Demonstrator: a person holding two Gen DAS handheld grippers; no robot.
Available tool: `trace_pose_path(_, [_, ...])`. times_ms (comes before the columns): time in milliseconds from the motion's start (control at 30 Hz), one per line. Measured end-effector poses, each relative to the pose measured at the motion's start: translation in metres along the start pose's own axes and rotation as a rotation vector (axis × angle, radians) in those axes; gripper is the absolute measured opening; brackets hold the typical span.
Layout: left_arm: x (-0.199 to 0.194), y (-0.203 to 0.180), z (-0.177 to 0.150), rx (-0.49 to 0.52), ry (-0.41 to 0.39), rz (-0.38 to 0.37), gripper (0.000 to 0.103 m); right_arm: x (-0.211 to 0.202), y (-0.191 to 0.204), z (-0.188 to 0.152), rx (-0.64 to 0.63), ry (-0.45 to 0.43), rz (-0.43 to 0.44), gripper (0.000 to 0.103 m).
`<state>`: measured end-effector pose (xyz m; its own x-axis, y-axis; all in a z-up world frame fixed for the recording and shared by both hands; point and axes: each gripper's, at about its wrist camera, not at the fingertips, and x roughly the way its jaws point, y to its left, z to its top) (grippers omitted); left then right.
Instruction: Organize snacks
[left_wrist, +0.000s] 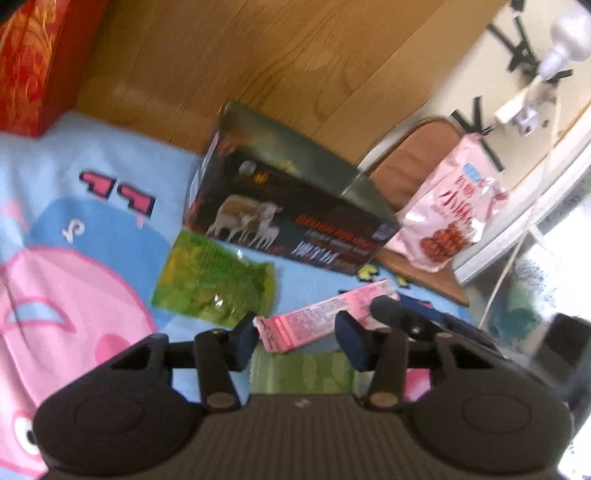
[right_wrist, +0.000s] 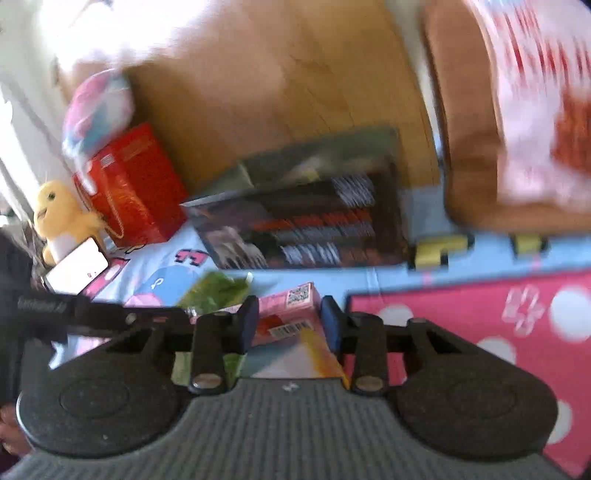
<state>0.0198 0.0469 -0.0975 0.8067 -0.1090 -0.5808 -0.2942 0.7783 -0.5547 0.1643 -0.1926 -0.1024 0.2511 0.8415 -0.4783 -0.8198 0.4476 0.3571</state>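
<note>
Reaching at the pink box (right_wrist: 291, 314) with both tongs; looks like the pick-up step for one snack. Right tongs (right_wrist: 290, 323) straddle the box end with the QR code, pads at or very near its sides, but blur hides contact, so I cannot tell if they pinch it. Left tongs (left_wrist: 301, 339) are spread, the box's other end (left_wrist: 325, 314) lying just ahead between the pads, not gripped. Box lies flat on the cartoon mat (left_wrist: 92, 229) on the floor, no bench here. Green packet (left_wrist: 214, 282) sits just beside it, a second green packet (left_wrist: 303, 373) under the left tongs. Big dark box (left_wrist: 288, 218) stands behind, at the mat's far edge by the wood floor (left_wrist: 240, 62); pink bag (left_wrist: 447, 218) leans on a brown cushion (left_wrist: 410, 158) to the right. Red box (right_wrist: 129, 184) and yellow plush (right_wrist: 62, 214) far left in the right view. Next move likely: close the right tongs firmly on the box, lift it clear of the green packets, carry it toward the other snacks. Where exactly it belongs is not shown.
</note>
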Motion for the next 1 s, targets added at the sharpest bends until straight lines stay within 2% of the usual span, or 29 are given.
trace_pose_path(100, [-0.024, -0.008, -0.001, 0.009, -0.069, -0.022, 0.045, -0.028, 0.030, 0.000, -0.097, -0.111, -0.034, 0.039])
trace_pose_path(200, [-0.051, -0.016, -0.008, 0.037, -0.144, -0.028, 0.047, -0.056, 0.051, -0.007, -0.141, -0.207, -0.020, 0.039])
trace_pose_path(333, [-0.072, -0.018, -0.026, 0.047, -0.145, -0.046, 0.048, -0.077, 0.070, -0.029, -0.184, -0.259, -0.018, 0.039])
trace_pose_path(433, [-0.077, -0.013, -0.052, 0.027, -0.085, -0.052, 0.048, -0.086, 0.072, -0.048, -0.164, -0.231, -0.029, 0.039])
trace_pose_path(567, [-0.080, -0.005, -0.085, 0.016, -0.014, -0.060, 0.049, -0.099, 0.059, -0.072, -0.077, -0.113, 0.021, 0.040])
trace_pose_path(667, [-0.077, 0.004, -0.096, 0.008, 0.020, -0.044, 0.052, -0.105, 0.052, -0.091, -0.018, -0.027, 0.055, 0.041])
trace_pose_path(800, [-0.103, 0.022, -0.094, -0.059, -0.059, -0.012, 0.056, -0.110, 0.048, -0.101, -0.001, 0.001, 0.031, 0.042])
trace_pose_path(867, [-0.121, 0.026, -0.092, -0.080, -0.100, -0.015, 0.056, -0.118, 0.052, -0.104, -0.028, -0.021, 0.018, 0.049])
trace_pose_path(1000, [-0.144, 0.014, -0.099, -0.027, -0.128, -0.064, 0.055, -0.126, 0.055, -0.108, -0.074, -0.041, 0.005, 0.050])
